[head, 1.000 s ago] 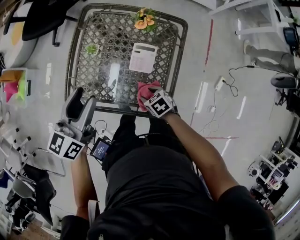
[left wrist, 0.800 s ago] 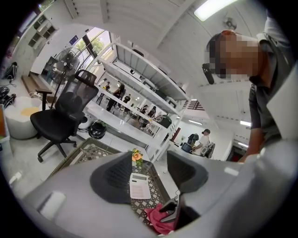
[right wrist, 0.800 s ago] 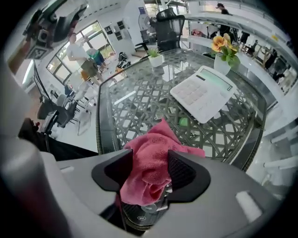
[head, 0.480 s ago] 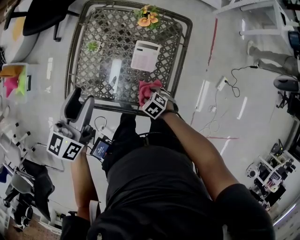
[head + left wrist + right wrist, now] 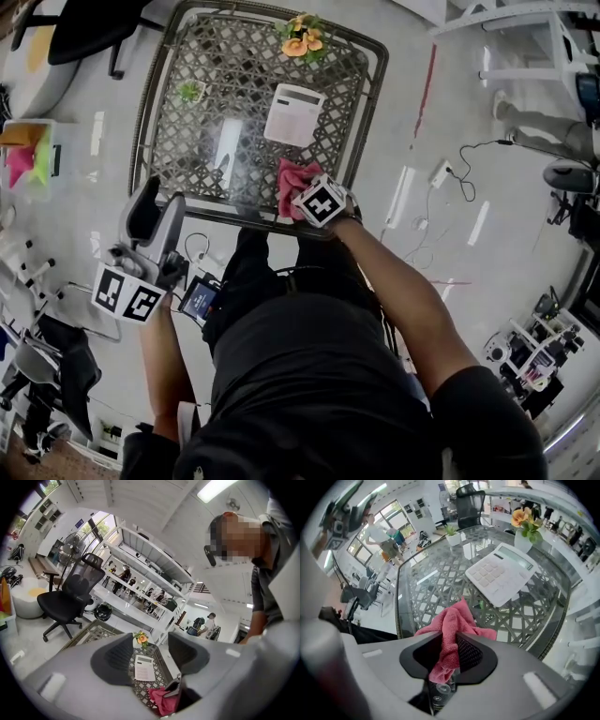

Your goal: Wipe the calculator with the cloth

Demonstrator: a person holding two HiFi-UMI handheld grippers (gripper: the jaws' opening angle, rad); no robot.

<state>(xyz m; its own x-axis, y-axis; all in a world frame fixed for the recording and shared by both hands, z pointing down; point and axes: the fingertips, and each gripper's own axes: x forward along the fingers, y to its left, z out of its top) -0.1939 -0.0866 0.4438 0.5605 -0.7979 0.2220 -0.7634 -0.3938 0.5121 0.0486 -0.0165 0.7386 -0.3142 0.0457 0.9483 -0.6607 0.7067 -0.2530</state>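
Observation:
A white calculator [image 5: 292, 114] [image 5: 502, 573] lies flat on the glass lattice table [image 5: 187, 141], toward its far right. A crumpled red cloth [image 5: 291, 183] [image 5: 451, 620] sits at the near edge, a short way in front of the calculator. My right gripper [image 5: 307, 194] [image 5: 449, 641] points steeply down at it. Its jaws have just closed and now pinch a fold of the cloth. My left gripper [image 5: 155, 211] [image 5: 150, 656] is held off the table's near left corner, open and empty. The calculator [image 5: 144, 667] and cloth [image 5: 161, 699] show beyond its jaws.
A pot of orange flowers [image 5: 302, 33] [image 5: 526, 522] stands at the table's far edge, just behind the calculator. A small green plant [image 5: 191, 91] [image 5: 452, 534] stands far left. A black office chair [image 5: 70, 597] is beyond the table, and cables [image 5: 450, 169] run over the floor on the right.
The right gripper has sunk a little onto the red cloth and its marker cube has shifted slightly right. The left gripper has stayed where it was.

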